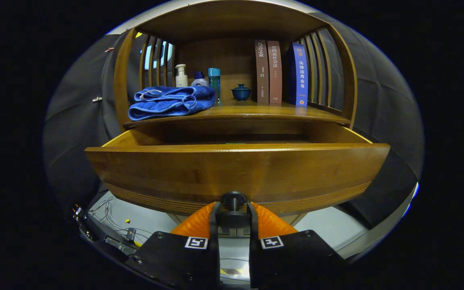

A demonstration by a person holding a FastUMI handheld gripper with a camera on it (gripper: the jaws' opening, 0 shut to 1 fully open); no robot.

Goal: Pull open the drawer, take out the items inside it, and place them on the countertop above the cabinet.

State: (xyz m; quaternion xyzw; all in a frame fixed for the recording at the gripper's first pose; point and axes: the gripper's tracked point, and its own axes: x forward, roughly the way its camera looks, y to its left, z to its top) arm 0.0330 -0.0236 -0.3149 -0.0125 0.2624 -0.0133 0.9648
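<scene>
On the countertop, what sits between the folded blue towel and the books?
In the gripper view, a small dark blue lidded cup stands on the bare wood between the towel and the books. The gripper is shut on the drawer knob.

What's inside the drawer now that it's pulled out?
From this low angle the drawer front hides its contents; just a thin green sliver shows over the rim. The gripper fingers clamp the knob.
</scene>
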